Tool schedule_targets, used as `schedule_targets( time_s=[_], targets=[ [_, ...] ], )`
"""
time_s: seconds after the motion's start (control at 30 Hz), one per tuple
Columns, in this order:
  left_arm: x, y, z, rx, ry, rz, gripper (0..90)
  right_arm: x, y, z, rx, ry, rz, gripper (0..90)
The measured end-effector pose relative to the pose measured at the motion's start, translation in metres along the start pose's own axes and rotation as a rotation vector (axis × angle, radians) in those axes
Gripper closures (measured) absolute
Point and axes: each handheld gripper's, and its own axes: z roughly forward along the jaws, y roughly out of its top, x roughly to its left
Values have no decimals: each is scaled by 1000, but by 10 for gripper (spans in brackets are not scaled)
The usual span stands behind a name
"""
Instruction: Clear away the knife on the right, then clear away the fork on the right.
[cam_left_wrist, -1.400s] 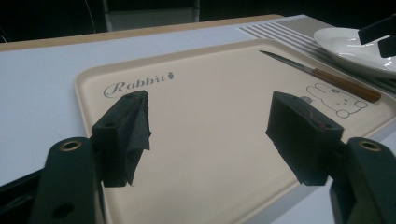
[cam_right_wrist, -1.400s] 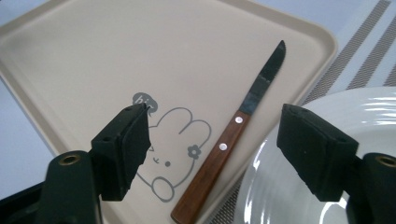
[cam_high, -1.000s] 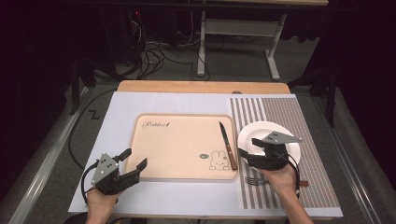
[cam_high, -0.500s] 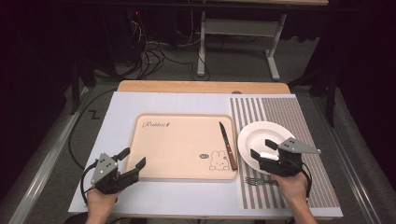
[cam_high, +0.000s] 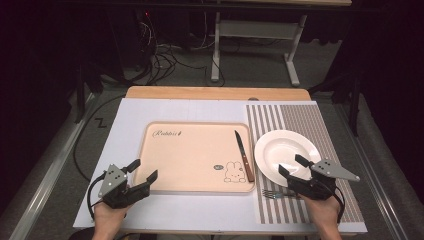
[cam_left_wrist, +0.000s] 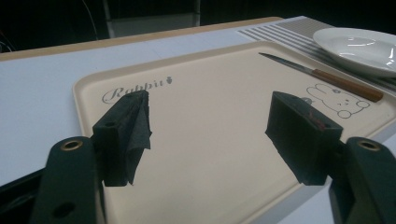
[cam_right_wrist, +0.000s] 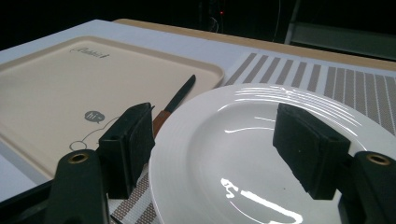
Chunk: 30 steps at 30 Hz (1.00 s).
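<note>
The right gripper (cam_high: 295, 170) hovers with its jaws spread wide and nothing between them, just over the near rim of the white plate (cam_high: 285, 155); in the right gripper view the plate's rim lies directly ahead of and below the two black pads (cam_right_wrist: 130, 144), close but not visibly touching. Just beneath and on the near side of this claw lies a fork (cam_high: 278, 193) on the striped placemat (cam_high: 320, 120), partly tucked under the gripper body, and beyond its left jaw a wood-handled knife (cam_high: 244, 155) rests along the right edge of the beige tray (cam_high: 175, 160). The likeliest trouble, as I judge it, is the plate: its rim is thin, glossy and sloped, so a jaw closing on it from above may skid off, tip the plate or push it across the mat into the knife handle, which lies just beside the rim. If the fork is the aim instead, it lies flat and close under the claw, so the pads may scrape the mat and knock it sideways rather than catch it. The left gripper (cam_high: 140, 171) is also released, jaws wide apart and empty, poised over the near left corner of the tray; in the left gripper view its pads (cam_left_wrist: 126, 133) frame bare tray surface, with the knife and plate well ahead to its right. A careless drop here could press the tray's rim and jolt the knife.
</note>
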Motion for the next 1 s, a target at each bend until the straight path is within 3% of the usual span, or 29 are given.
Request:
schedule_targets(
  time_s=[0.1, 0.4, 0.6, 0.77, 0.9, 1.0],
  targets=[
    [1, 0, 0, 3, 5, -5, 301, -5, -5, -7, -19, -30, 23, 286],
    [1, -1, -1, -9, 9, 7, 287, -13, -16, -18, -68, -60, 50, 246],
    [1, -1, -2, -13, 0, 0, 282, -16, -22, -24, -62, -88, 73, 213],
    [-1, -1, 0, -8, -2, 5, 281, -21, -26, -30, -90, -95, 84, 210],
    [-1, -1, 0, -9, -3, 4, 280, -25, -25, -31, -64, -90, 83, 222],
    [0, -1, 1, -8, -3, 2, 280, -26, -22, -33, -19, -80, 79, 278]
  ],
)
